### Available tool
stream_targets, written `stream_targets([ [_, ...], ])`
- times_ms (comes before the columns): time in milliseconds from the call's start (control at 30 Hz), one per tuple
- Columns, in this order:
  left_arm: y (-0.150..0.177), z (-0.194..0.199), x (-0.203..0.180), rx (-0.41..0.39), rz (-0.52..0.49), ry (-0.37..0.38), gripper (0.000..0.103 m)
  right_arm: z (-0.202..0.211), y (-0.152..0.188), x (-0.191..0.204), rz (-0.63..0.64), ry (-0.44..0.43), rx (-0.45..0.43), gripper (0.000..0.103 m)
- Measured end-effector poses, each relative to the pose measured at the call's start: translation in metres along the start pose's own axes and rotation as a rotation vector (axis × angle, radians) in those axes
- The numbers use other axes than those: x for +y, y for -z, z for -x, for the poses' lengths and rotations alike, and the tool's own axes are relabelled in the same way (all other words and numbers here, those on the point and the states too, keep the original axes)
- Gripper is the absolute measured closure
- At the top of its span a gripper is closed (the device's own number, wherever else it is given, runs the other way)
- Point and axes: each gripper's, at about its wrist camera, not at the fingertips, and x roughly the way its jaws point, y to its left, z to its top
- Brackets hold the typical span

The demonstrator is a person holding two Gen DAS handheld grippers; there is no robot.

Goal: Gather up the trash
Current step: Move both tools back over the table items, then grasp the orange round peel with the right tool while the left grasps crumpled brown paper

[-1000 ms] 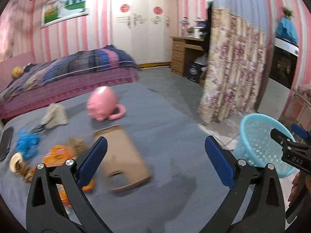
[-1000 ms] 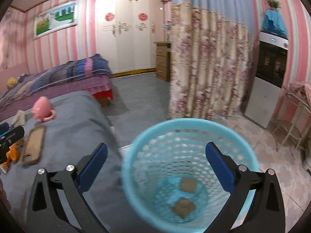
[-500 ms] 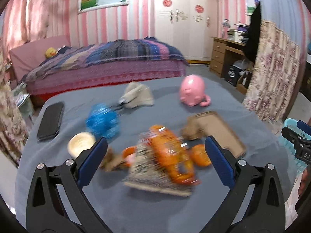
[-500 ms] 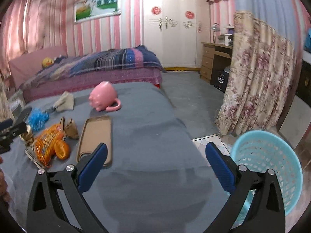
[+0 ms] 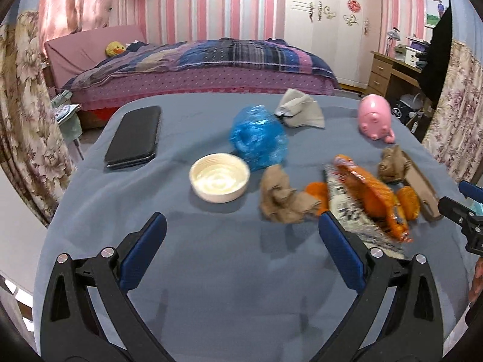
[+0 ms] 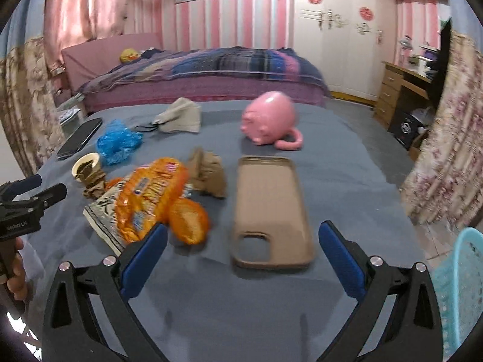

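Note:
Trash lies on the blue-grey table (image 5: 229, 286): a crumpled brown paper (image 5: 280, 200), an orange snack bag (image 5: 371, 199) on a printed wrapper, a blue plastic bag (image 5: 259, 137) and a second brown wad (image 5: 391, 163). My left gripper (image 5: 241, 250) hangs open and empty just short of the brown paper. In the right wrist view the orange snack bag (image 6: 151, 196), brown wad (image 6: 209, 172) and blue plastic bag (image 6: 117, 143) lie left of centre. My right gripper (image 6: 243, 259) is open and empty over the table's near edge. The turquoise basket (image 6: 455, 280) shows at the right edge.
A white bowl (image 5: 219, 177), a black phone (image 5: 134, 137), a grey cloth (image 5: 302, 111), a pink piggy bank (image 5: 375, 117) and a tan phone case (image 6: 270, 211) share the table. A bed (image 5: 205, 66) stands behind. Flowered curtains flank both sides.
Both grippers have swung left from the basket toward the table's litter. The left view now centres on the bowl and brown paper. The right view has left the basket and faces the phone case.

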Motion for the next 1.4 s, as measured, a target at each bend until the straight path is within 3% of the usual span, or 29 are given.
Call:
stream_targets([
  [33,0.000,-0.001,0.003,0.000,0.007,-0.002,0.006,-0.003,0.000,0.004,0.005,-0.013,0.002,0.009],
  [100,0.000,-0.004,0.007,0.004,0.017,-0.002,0.006,-0.014,-0.001,0.013,0.017,-0.032,0.018,0.026],
  [233,-0.002,-0.006,0.011,-0.002,0.024,-0.007,0.006,-0.031,0.001,0.020,0.014,-0.077,0.057,0.035],
  [500,-0.010,-0.021,0.003,0.027,0.026,0.009,0.006,-0.047,-0.002,0.026,0.020,-0.176,0.096,0.074],
  [567,-0.013,-0.025,-0.003,0.036,0.014,0.006,0.006,-0.047,-0.003,0.027,0.024,-0.176,0.089,0.078],
  [667,-0.018,-0.032,-0.012,0.047,0.003,0.016,0.007,-0.042,-0.004,0.023,0.019,-0.169,0.069,0.079],
  [733,-0.020,-0.037,-0.016,0.060,0.001,0.031,0.015,-0.037,-0.005,0.017,0.006,-0.163,0.052,0.079],
  [833,-0.022,-0.048,-0.023,0.103,-0.005,0.055,0.040,-0.031,-0.005,0.007,-0.006,-0.138,0.027,0.079],
  [900,-0.021,-0.052,-0.027,0.117,-0.010,0.062,0.065,-0.027,-0.005,0.001,-0.013,-0.125,0.013,0.079],
  [1000,-0.021,-0.046,-0.026,0.092,-0.004,0.043,0.082,-0.021,-0.005,-0.006,-0.010,-0.109,-0.004,0.079],
  [1233,-0.028,-0.014,-0.029,0.008,0.012,0.018,0.083,0.003,-0.004,-0.022,-0.019,-0.079,-0.071,0.079],
  [1400,-0.038,0.017,-0.062,-0.079,-0.037,0.014,0.083,0.027,-0.006,-0.035,-0.019,-0.037,-0.110,0.079],
])
